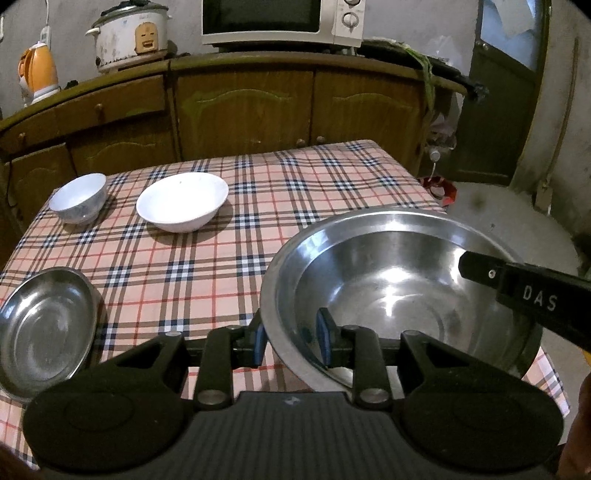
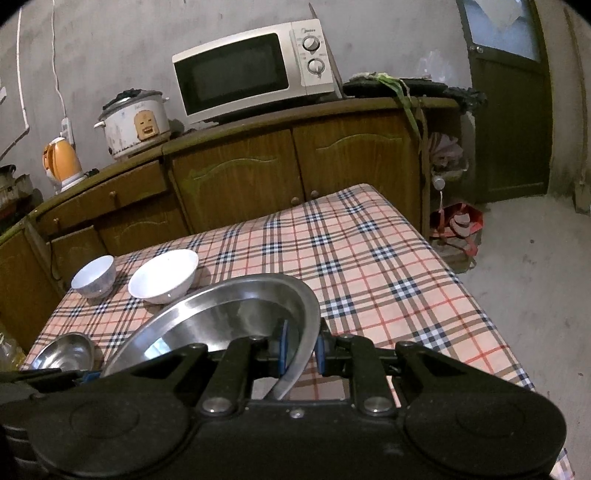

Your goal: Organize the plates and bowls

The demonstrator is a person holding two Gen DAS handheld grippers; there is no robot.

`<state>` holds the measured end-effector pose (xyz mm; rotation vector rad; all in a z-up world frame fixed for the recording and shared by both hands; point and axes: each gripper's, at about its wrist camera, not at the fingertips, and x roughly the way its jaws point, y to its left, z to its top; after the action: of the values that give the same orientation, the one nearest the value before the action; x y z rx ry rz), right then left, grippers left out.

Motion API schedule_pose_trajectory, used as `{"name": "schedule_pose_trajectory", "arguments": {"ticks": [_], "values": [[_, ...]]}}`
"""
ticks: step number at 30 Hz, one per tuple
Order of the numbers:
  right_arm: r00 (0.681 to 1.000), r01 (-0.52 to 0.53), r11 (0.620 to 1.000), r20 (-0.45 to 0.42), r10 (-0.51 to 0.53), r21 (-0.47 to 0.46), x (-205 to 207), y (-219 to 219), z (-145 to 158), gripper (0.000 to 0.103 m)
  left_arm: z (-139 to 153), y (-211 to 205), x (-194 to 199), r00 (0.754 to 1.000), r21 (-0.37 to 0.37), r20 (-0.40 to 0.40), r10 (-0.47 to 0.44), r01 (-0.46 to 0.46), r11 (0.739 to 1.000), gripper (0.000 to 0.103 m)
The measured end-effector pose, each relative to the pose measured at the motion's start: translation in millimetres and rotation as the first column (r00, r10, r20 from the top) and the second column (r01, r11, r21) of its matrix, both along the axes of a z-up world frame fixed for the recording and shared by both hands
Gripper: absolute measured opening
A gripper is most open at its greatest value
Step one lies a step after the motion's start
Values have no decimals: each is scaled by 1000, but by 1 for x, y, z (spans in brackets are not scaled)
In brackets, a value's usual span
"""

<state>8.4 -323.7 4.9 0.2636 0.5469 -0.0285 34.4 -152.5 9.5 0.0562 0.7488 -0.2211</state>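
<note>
Left wrist: left hand-held gripper [image 1: 290, 338] clamped on steel bowl [image 1: 388, 295] rim above desk [image 1: 207, 266]; right hand-held gripper [image 1: 476, 267] reaching in opposite. Steel plate [image 1: 44, 328] left, two white bowls [image 1: 183, 201] far.

Right wrist: right hand-held gripper [image 2: 300, 350] pinching bowl rim, seemingly tilted.

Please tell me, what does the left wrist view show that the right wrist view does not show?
Only the left wrist view: the left gripper shut on the near rim of the large steel bowl, and the whole inside of that bowl.

Only the right wrist view: the right gripper shut on the bowl's rim, and the whole microwave.

Both: the small steel bowl, the two white bowls, the wide one and the small one, the checked tablecloth, the rice cooker.
</note>
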Motion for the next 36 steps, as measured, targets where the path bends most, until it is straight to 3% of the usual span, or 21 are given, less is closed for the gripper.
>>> {"name": "schedule_pose_trajectory", "arguments": {"ticks": [16,36], "values": [[998,-11,1000,-62,12,21,7,2,-23,21,-15,2,2,999,14,-40,7,-6,1000,28],[984,-25,994,-172,42,104,24,-1,-77,21,-53,3,11,996,50,-89,14,-10,999,28]]}}
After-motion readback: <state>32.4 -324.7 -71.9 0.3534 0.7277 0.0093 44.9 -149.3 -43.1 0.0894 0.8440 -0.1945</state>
